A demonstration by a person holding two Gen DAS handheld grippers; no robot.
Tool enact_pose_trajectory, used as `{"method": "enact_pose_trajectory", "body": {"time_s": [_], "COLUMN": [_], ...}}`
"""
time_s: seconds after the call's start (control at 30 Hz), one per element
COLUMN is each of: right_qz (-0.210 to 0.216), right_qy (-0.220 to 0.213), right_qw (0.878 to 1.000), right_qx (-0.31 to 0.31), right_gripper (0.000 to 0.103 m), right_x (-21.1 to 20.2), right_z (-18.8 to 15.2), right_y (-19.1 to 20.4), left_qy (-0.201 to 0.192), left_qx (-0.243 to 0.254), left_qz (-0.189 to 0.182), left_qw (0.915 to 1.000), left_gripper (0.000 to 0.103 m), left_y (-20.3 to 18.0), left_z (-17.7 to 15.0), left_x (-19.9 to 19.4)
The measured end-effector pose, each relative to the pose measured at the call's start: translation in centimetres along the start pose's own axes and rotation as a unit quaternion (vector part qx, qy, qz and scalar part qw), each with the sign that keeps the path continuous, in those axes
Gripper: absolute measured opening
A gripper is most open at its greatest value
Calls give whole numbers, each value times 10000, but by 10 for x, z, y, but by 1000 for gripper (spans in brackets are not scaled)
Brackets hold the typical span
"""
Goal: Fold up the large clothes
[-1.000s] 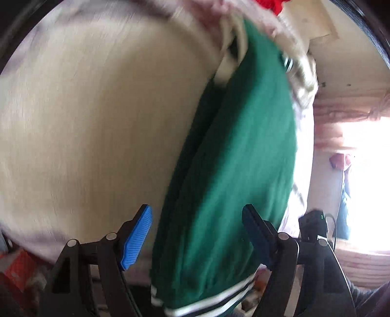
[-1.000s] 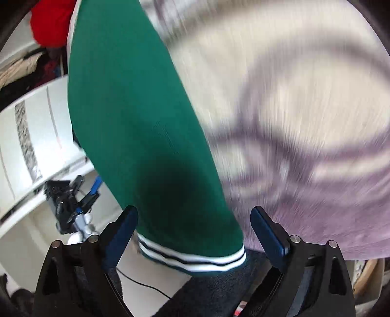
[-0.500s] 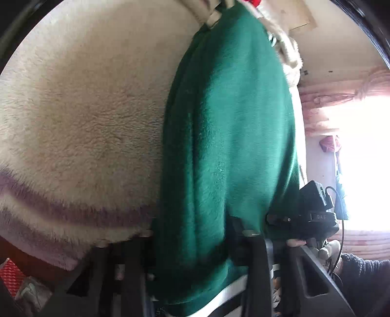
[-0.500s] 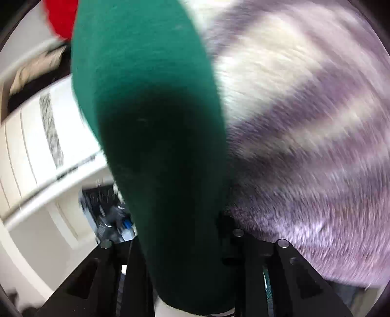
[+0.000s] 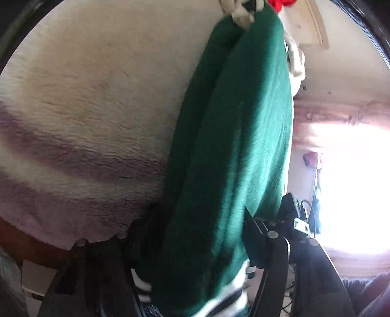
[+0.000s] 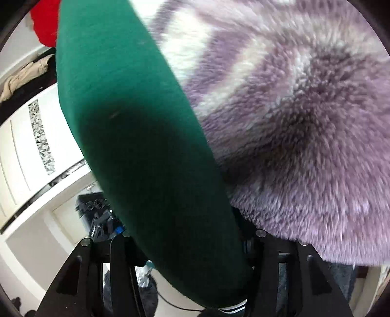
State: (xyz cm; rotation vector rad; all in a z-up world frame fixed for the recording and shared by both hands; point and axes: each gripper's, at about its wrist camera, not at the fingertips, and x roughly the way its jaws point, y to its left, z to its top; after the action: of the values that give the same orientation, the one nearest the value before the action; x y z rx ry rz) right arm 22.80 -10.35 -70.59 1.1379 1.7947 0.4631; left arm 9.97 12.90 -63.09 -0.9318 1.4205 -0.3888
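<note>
A green garment (image 5: 234, 156) with a white-striped hem (image 5: 229, 297) lies stretched over a fluffy cream and purple blanket (image 5: 92, 102). My left gripper (image 5: 197, 234) is shut on the green garment near its hem; the cloth hides the fingertips. In the right wrist view the same green garment (image 6: 146, 136) runs down between the jaws. My right gripper (image 6: 187, 246) is shut on it, at the edge of the blanket (image 6: 304, 122). The garment's far end meets a cream cloth (image 5: 241, 17).
A red cloth (image 6: 46, 22) lies at the far end. White cabinets (image 6: 31, 136) stand left in the right wrist view. A bright window (image 5: 351, 185) is right in the left wrist view, with a black device (image 5: 292, 214) near it.
Both grippers were open around the garment's hem a second ago; they moved in and closed on the green garment. The cloth now covers their fingers and fills more of each view.
</note>
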Motion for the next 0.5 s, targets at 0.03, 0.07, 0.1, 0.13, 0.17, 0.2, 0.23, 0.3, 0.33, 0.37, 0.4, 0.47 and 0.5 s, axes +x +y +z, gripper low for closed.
{"method": "enact_pose_trajectory", "body": {"time_s": [0.03, 0.07, 0.1, 0.13, 0.17, 0.2, 0.23, 0.3, 0.33, 0.37, 0.4, 0.47, 0.5], "right_qz": [103, 124, 109, 70, 60, 53, -13, 135, 257, 408, 561, 709, 842], "right_qy": [42, 95, 131, 204, 230, 253, 331, 395, 433, 455, 475, 488, 489], "right_qw": [9999, 9998, 9997, 9996, 9997, 9997, 9994, 9991, 9987, 9980, 9972, 9963, 9952], "right_qx": [-46, -143, -181, -160, -79, -8, 26, 59, 106, 132, 119, 66, 49], "right_gripper": [62, 62, 62, 62, 62, 57, 40, 33, 31, 30, 29, 28, 27], "right_x": [5, 5, 6, 12, 21, 22, 25, 22, 19, 13, 7, -1, -4], "right_z": [2, 3, 3, 5, 2, -1, 0, -4, -5, -6, -7, -5, -2], "right_y": [1, 0, -1, 3, 8, 9, 16, 27, 33, 42, 53, 77, 89], "left_qy": [7, -68, -117, -187, -231, -289, -303, -358, -334, -353, -421, -514, -630], "left_qx": [207, 374, 446, 452, 408, 346, 302, 238, 243, 309, 351, 285, 180], "left_qz": [119, 206, 269, 321, 315, 342, 377, 321, 383, 390, 343, 198, 52], "left_qw": [9997, 9991, 9986, 9983, 9984, 9984, 9984, 9986, 9984, 9981, 9979, 9981, 9978], "left_gripper": [61, 60, 58, 36, 23, 21, 18, 16, 16, 16, 16, 16, 16], "left_y": [-4, -10, -14, -19, -22, -27, -31, -43, -52, -59, -68, -72, -76], "left_z": [-3, -4, -4, -4, -3, -2, -1, 2, 3, 4, 7, 14, 21], "left_x": [2, 3, 3, 2, -2, -5, -10, -25, -33, -42, -51, -72, -83]}}
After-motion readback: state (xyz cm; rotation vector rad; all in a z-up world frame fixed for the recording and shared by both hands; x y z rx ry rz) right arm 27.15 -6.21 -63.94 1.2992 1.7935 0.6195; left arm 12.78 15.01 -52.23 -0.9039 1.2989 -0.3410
